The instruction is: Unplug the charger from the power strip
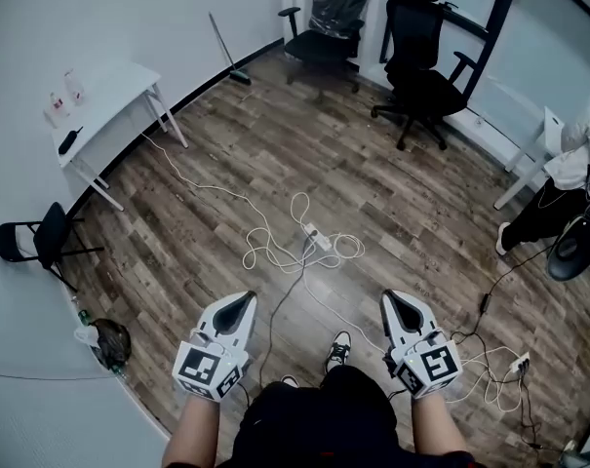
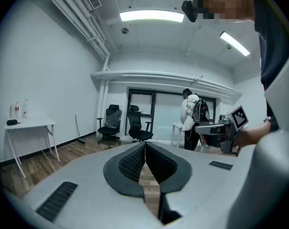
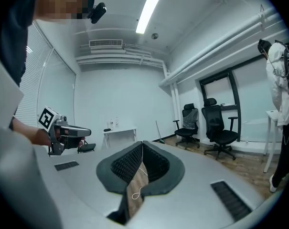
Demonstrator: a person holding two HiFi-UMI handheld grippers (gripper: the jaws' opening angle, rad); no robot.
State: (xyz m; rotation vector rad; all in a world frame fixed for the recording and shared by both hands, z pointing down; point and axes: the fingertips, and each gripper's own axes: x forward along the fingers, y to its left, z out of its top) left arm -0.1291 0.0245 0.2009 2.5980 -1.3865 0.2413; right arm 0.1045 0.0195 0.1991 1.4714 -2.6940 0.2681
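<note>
- Left tool (image 1: 237, 305): jaws shut, pads meeting at the tips, nothing between them. It is held at about waist height, pointing ahead, well above the floor (image 1: 402, 188).
- Right tool (image 1: 396, 308): also shut and empty, held level with the left tool and well apart from it.
- Power strip (image 1: 316, 234): white, lying flat on the floor ahead of the person, in a loose tangle of white cable (image 1: 265, 253).
- Charger (image 1: 307, 248): taken to be the small dark body at the strip's near end, with a dark cord running back toward the person's feet. It is too small to confirm in detail.
- Status: neither tool is near the strip, and the unplugging is not yet begun.
- Handling, as judged: the charger should be a light, rigid plastic block, held only by the friction of its pins. Its smooth sides may slip under a shallow grip.
- The strip is light and unanchored, so it will likely lift or slide with the pull.
- Grip point: take the charger by its body, across the two flat sides and close to the socket face, never by the soft cord.
- The other tool should press the strip down on a bare part of its casing.
- Pull straight out, since a sideways wrench could bend the pins.
</note>
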